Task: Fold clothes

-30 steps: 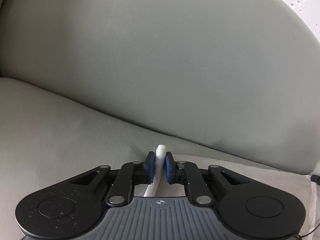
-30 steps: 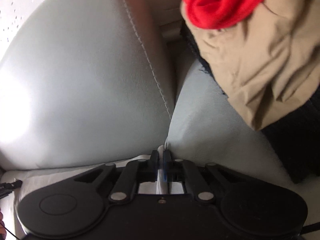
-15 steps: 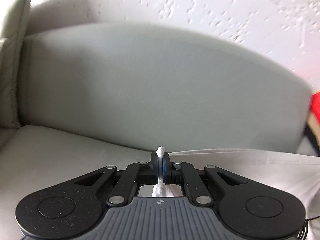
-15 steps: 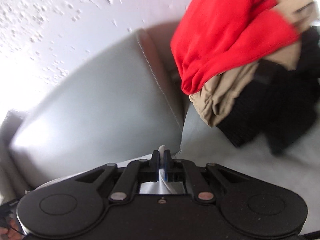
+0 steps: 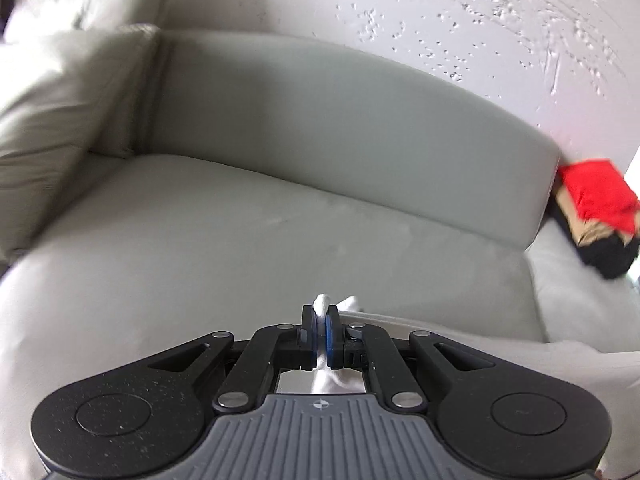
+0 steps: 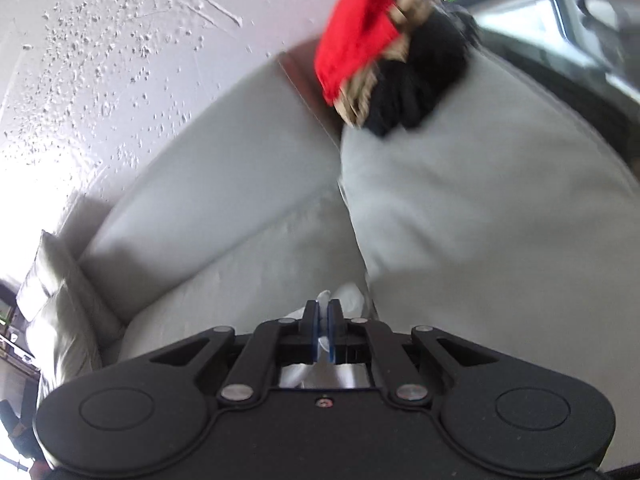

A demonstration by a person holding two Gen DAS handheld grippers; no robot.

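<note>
White garment [image 5: 322, 303]: pinched in both my left tongs [image 5: 321, 322] and right tongs [image 6: 323, 322], above the sofa seat [image 5: 240, 240]. Fold stage undeterminable. Clothes pile [image 6: 384, 52] at sofa's far end.

No words, brand names, numbers or labels can be read in either view. The only mark is a small pale cross-in-circle emblem [image 5: 320, 403] at the top edge of the ribbed grey plate on the body of the black two-finger left gripper [image 5: 320, 334]; it carries no letters. The body of the black right gripper [image 6: 323, 332] shows a small reddish screw head at its middle and bears no writing.
</note>
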